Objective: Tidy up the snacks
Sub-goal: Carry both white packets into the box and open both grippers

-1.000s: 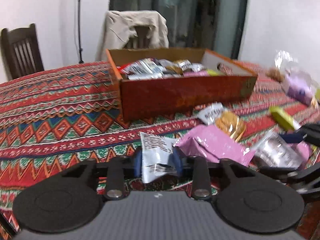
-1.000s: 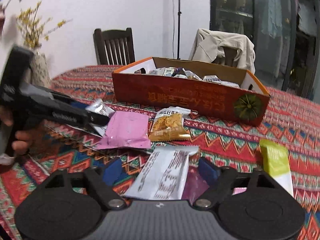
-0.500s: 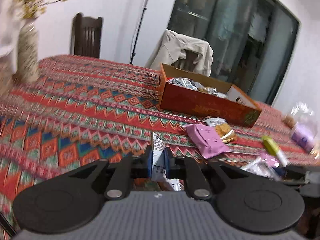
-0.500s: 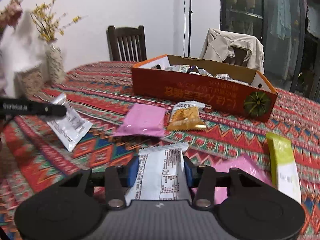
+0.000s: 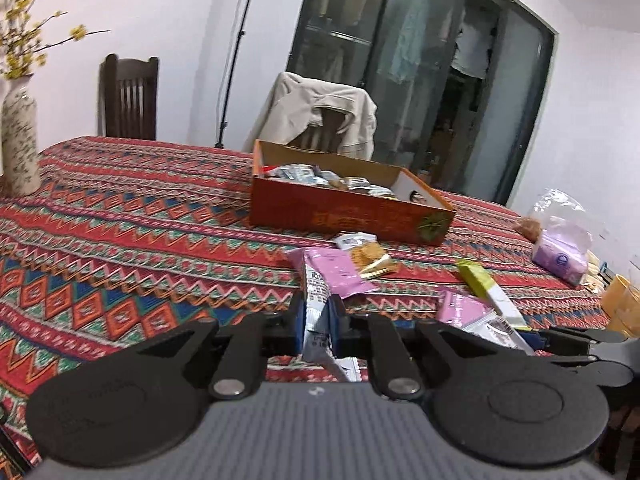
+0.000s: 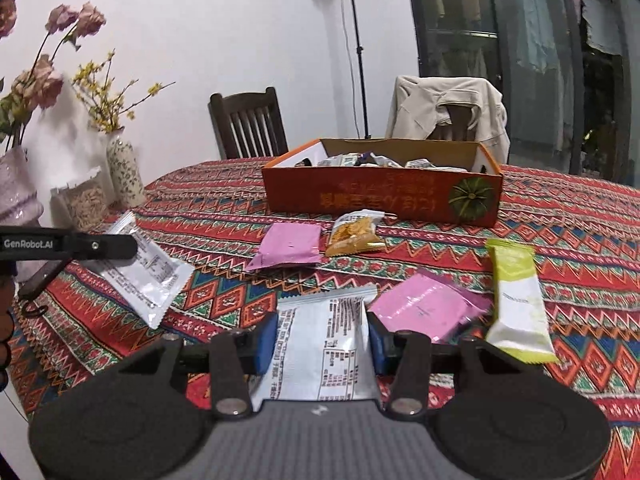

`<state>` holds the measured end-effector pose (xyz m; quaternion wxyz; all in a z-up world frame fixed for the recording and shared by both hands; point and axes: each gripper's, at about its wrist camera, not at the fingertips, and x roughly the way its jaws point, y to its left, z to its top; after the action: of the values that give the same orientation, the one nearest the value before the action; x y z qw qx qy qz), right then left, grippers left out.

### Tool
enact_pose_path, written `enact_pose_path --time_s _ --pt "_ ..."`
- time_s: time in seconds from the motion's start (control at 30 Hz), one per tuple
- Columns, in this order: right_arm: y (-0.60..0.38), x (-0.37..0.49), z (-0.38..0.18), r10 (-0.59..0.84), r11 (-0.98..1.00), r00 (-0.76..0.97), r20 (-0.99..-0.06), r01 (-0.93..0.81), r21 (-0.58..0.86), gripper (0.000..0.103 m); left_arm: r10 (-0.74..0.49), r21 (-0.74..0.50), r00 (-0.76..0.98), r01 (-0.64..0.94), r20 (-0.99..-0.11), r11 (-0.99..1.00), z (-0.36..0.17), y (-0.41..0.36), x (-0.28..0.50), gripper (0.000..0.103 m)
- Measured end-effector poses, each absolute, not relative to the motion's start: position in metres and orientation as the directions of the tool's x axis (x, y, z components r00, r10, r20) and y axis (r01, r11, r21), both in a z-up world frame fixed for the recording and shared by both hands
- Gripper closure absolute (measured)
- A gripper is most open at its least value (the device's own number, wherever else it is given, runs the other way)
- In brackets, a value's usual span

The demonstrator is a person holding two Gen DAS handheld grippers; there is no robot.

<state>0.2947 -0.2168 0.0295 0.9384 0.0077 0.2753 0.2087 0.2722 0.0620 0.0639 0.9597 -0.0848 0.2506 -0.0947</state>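
My left gripper [image 5: 316, 322] is shut on a white snack packet [image 5: 314, 312], held edge-on above the table; in the right wrist view this packet [image 6: 140, 272] hangs from the left gripper [image 6: 132, 246] at the left. My right gripper [image 6: 322, 338] is shut on another white snack packet [image 6: 324, 348], lying flat between the pads. The orange cardboard box [image 6: 384, 196], also in the left wrist view [image 5: 348, 212], holds several snacks at the table's far side. Loose on the cloth: two pink packets [image 6: 290, 246] [image 6: 428, 308], an orange packet [image 6: 356, 234], a yellow-green bar [image 6: 516, 300].
The table has a red patterned cloth [image 5: 140, 240]. Vases with flowers [image 6: 122, 172] and a jar [image 6: 84, 200] stand at the left edge. A plastic bag with a purple pack [image 5: 564, 248] lies at the right. Chairs [image 6: 248, 124] stand behind the table.
Both grippers have closed on their white packets and lifted back from the table. The left gripper has swung left and up with its packet.
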Motion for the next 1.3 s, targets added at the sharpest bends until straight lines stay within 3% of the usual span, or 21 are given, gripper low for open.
enact_pose_path --time_s 0.17,0.43,0.7,0.9,1.03,1.1,1.13,1.17,1.2,1.3 --pt "-0.228 0.297 0.029 0.386 0.920 0.770 -0.507 -0.362 0.151 0.058 -0.264 -0.235 0.853 0.172 -0.450 0.957 0.072 0.054 0.292 0.090" --pt "-0.241 0.357 0.070 0.436 0.898 0.791 -0.428 -0.411 0.156 0.058 -0.350 -0.221 0.874 0.288 -0.337 0.932 0.124 0.027 0.385 0.090" --pt "-0.254 0.481 0.103 0.407 0.913 0.810 -0.421 -0.364 0.184 0.058 -0.375 -0.285 0.848 0.280 -0.375 0.917 0.118 0.006 0.512 0.090" --pt "-0.260 0.581 0.083 0.348 0.935 0.790 -0.504 -0.251 0.252 0.058 -0.403 -0.406 0.805 0.224 -0.435 0.886 0.080 0.008 0.576 0.091" --pt "-0.258 0.621 0.059 0.299 0.950 0.774 -0.558 -0.184 0.253 0.058 -0.376 -0.414 0.775 0.164 -0.508 0.895 0.045 0.007 0.600 0.090" --pt "-0.253 0.628 0.048 0.281 0.956 0.761 -0.584 -0.172 0.236 0.057 -0.338 -0.364 0.763 0.145 -0.551 0.920 0.034 0.004 0.604 0.087" --pt "-0.248 0.628 0.045 0.253 0.966 0.771 -0.584 -0.169 0.196 0.057 -0.338 -0.346 0.761 0.158 -0.554 0.925 0.033 0.005 0.603 0.081" --pt "-0.245 0.628 0.044 0.232 0.972 0.770 -0.594 -0.165 0.166 0.053 -0.337 -0.331 0.762 0.170 -0.554 0.928 0.033 0.006 0.601 0.068" --pt "-0.243 0.627 0.042 0.230 0.973 0.767 -0.599 -0.172 0.154 0.045 -0.335 -0.320 0.768 0.178 -0.546 0.930 0.036 0.007 0.596 0.063" --pt "-0.243 0.619 0.046 0.239 0.971 0.781 -0.577 -0.183 0.155 0.039 -0.329 -0.275 0.794 0.212 -0.511 0.938 0.051 0.009 0.583 0.059"
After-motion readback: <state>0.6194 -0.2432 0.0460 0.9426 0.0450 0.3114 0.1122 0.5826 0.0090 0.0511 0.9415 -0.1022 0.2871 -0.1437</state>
